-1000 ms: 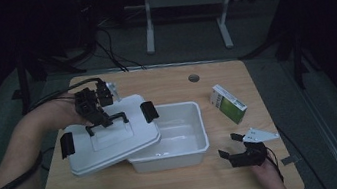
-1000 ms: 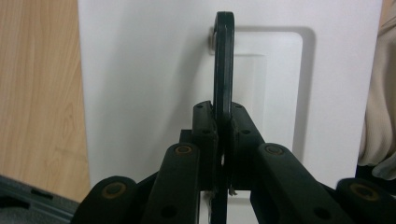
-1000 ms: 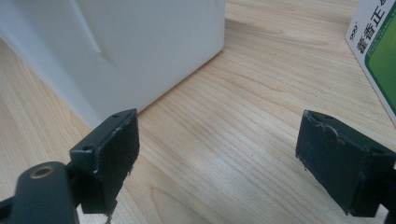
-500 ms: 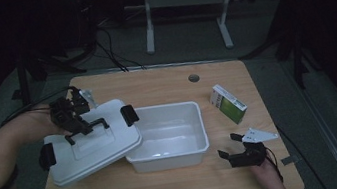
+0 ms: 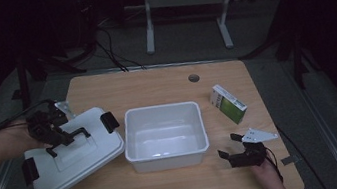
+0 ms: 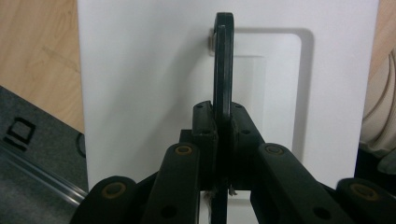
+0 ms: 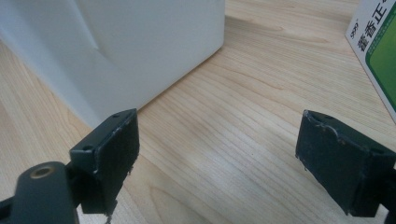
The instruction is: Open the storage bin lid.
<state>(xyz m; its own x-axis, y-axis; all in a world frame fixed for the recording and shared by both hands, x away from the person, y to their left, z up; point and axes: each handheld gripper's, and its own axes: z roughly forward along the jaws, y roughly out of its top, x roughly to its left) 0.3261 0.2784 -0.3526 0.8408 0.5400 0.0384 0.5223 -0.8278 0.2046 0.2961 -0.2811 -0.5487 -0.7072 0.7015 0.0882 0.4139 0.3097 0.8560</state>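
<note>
Forearm and hand enter from the lower left in the high view, carrying the left gripper (image 5: pixel 64 134) over the table's left edge. Its jaws are pinched tight on the black handle (image 6: pixel 222 70) of a white lid (image 5: pixel 71 152); the left gripper view shows the handle standing edge-on between the closed pads (image 6: pixel 204 122). The lid sits tilted at the left side of the wooden table (image 5: pixel 155 86), overhanging that edge, with a black clip (image 5: pixel 109 121) at the end toward the tub and another (image 5: pixel 30 171) at its near-left end. A second ago the lid lay partly over the tub's left rim; now it is clear of the tub and farther left and nearer the person, with its right corner just beside the tub.

Next, at the middle, stands an open white tub (image 5: pixel 165 136). To its right lies a green and white box (image 5: pixel 228 103); the right gripper view shows blue Chinese characters and small digits on the box, which look like "999" but are too small to be sure of. Near the front right corner, the right gripper (image 5: pixel 230 148) rests low over the wood in a hand (image 5: pixel 265 175), jaws spread wide with nothing between them, aimed at the tub's corner. It has kept its place since the earlier pictures.
</note>
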